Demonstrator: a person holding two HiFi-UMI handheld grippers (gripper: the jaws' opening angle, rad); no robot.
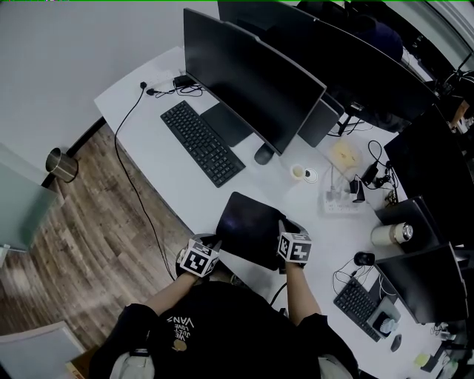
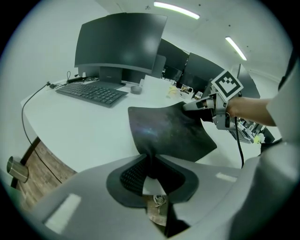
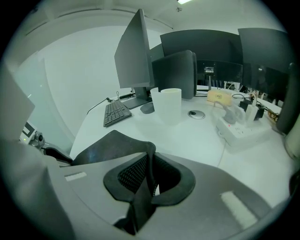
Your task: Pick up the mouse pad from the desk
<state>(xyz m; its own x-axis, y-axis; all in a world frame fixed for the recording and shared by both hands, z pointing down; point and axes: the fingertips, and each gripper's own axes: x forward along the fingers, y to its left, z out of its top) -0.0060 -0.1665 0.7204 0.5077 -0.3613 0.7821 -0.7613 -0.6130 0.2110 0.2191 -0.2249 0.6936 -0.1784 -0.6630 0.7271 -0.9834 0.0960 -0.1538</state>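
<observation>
Pad (image 1: 248, 222) lies lower centre on the counter (image 1: 167, 166), its near edge spanning both grippers. Left gripper (image 2: 151, 164) fingers pinch its lower-left corner. Right gripper (image 3: 151, 171) fingers pinch its right corner.

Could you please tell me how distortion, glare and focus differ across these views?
Head view: sharp and evenly lit, the desk edge only mildly curved. Left gripper view: strong fisheye with black corners, ceiling lights blown out, a faint sheen on the mouse pad. Right gripper view: same fisheye, near foreground soft, keyboard fairly crisp.
</observation>
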